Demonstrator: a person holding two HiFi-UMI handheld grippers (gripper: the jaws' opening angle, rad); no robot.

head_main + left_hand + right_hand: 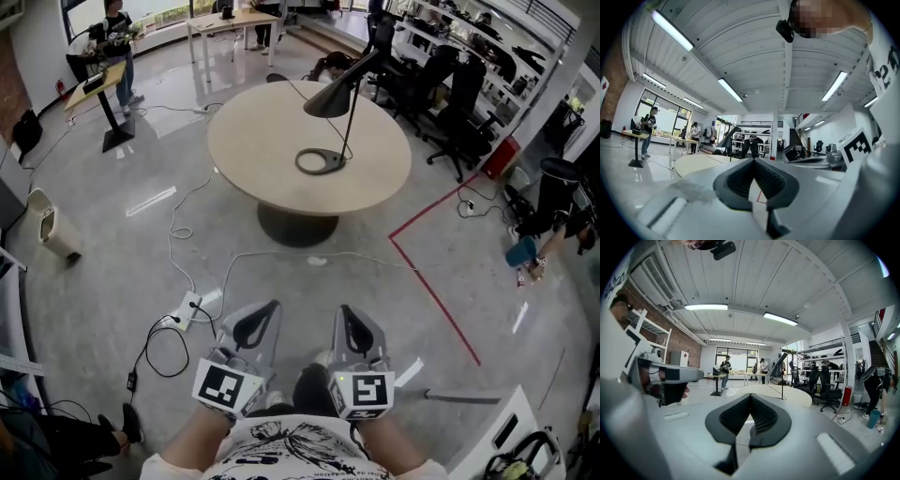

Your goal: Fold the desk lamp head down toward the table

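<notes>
A black desk lamp stands on the round beige table (281,178): its ring base (321,161) lies flat, a thin stem rises from it, and the cone head (333,94) points up and to the left. Both grippers are low in the head view, far from the table, held close to the person's body. My left gripper (273,305) is shut with nothing in it, and so is my right gripper (344,309). The lamp head (727,137) shows small and distant in the left gripper view. In the right gripper view the lamp (780,365) stands beyond the closed jaws.
Cables and a white power strip (189,305) lie on the floor between me and the table. A red tape line (441,300) runs at the right. Black office chairs (459,103) stand behind the table. A bin (52,225) is at the left, with a person at a standing desk (103,80).
</notes>
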